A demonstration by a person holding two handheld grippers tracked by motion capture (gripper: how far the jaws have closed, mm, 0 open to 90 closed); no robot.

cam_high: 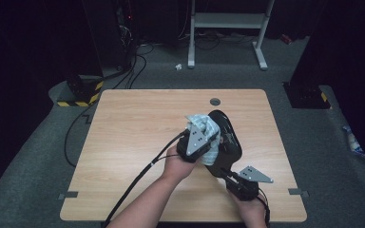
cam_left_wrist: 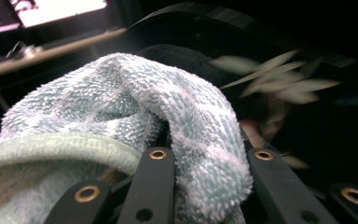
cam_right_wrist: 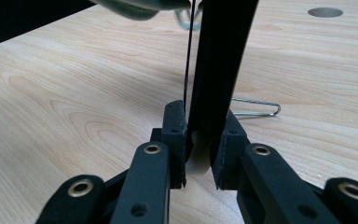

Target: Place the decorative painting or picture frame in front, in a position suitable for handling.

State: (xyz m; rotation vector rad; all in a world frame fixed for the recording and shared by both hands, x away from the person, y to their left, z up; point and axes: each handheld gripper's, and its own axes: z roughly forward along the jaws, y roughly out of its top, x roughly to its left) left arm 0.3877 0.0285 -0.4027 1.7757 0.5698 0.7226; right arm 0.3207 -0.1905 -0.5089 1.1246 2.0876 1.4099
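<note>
- Cloth (cam_high: 208, 129): pale blue terry, bunched in the left hand-held gripper (cam_high: 200, 137), whose jaws are closed tight on a fold of it; in the left gripper view the pile bulges up between and over the black jaws (cam_left_wrist: 200, 140).
- Pan (cam_high: 225, 137): black, glossy, held tilted above the surface (cam_high: 138, 142), just right of centre; the cloth is pressed against its rim at about 10 o'clock of the pan.
- Right hand-held gripper (cam_high: 235, 179): at roughly 5 o'clock of the pan, jaws nearly closed and clamped on the flat black handle (cam_right_wrist: 219, 70), which rises between them in the right gripper view.
- Wire clip (cam_right_wrist: 256, 108): a bent metal piece lying on the surface beyond the handle, untouched.
- Progress, as judged: wiping appears under way, with one hand steadying and the other rubbing. How much of the pan has been covered cannot be told; setting pan and cloth back down remains.
</note>
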